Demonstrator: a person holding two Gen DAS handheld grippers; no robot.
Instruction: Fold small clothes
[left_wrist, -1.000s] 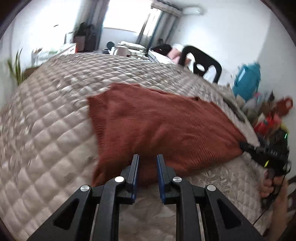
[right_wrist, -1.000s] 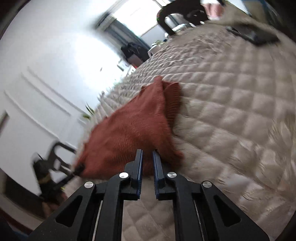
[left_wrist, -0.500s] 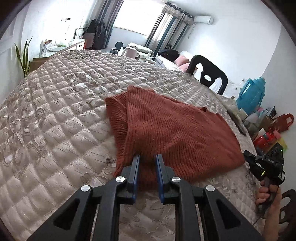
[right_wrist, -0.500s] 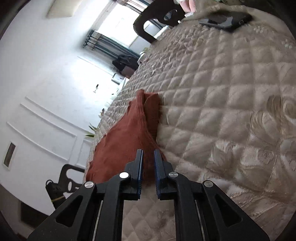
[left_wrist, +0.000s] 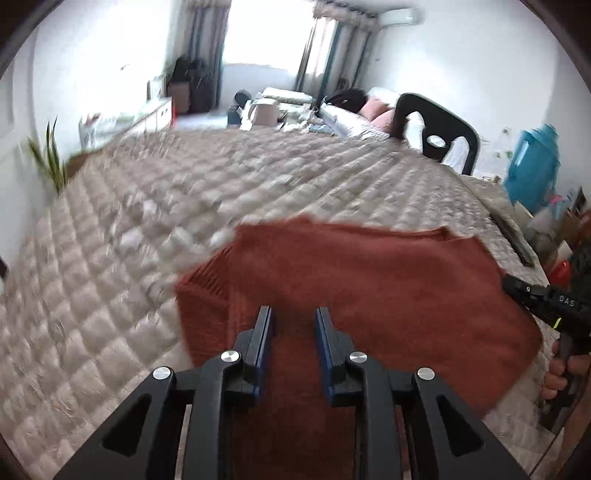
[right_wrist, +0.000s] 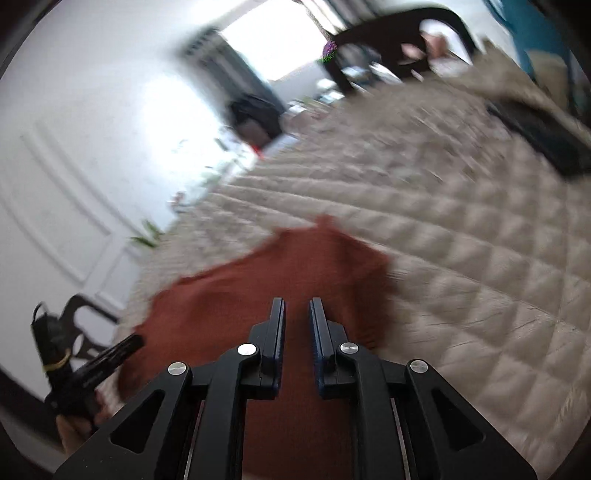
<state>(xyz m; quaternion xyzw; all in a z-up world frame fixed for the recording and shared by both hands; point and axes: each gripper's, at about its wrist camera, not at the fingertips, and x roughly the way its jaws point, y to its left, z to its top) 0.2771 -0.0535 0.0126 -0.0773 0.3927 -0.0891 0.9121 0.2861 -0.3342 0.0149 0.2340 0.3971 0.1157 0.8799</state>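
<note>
A rust-red knitted garment (left_wrist: 369, 280) lies flat on the quilted beige bed, one side folded over. It also shows in the right wrist view (right_wrist: 258, 288). My left gripper (left_wrist: 293, 317) hangs over the garment's near edge, its jaws open with a gap and nothing between them. My right gripper (right_wrist: 297, 310) is over the garment's other near end, its jaws open by a narrow gap and empty. Each gripper shows at the edge of the other's view, the right one (left_wrist: 543, 299) and the left one (right_wrist: 92, 365).
The quilted bed cover (left_wrist: 147, 229) spreads wide to the left and behind. A black chair (left_wrist: 436, 133) and a blue container (left_wrist: 532, 173) stand at the far right. A dark flat object (right_wrist: 546, 140) lies on the bed to the right.
Both grippers have moved forward over the garment's near edge, so it now fills the space under the fingers. Both jaws have opened a little wider. Both views are blurred by motion.
</note>
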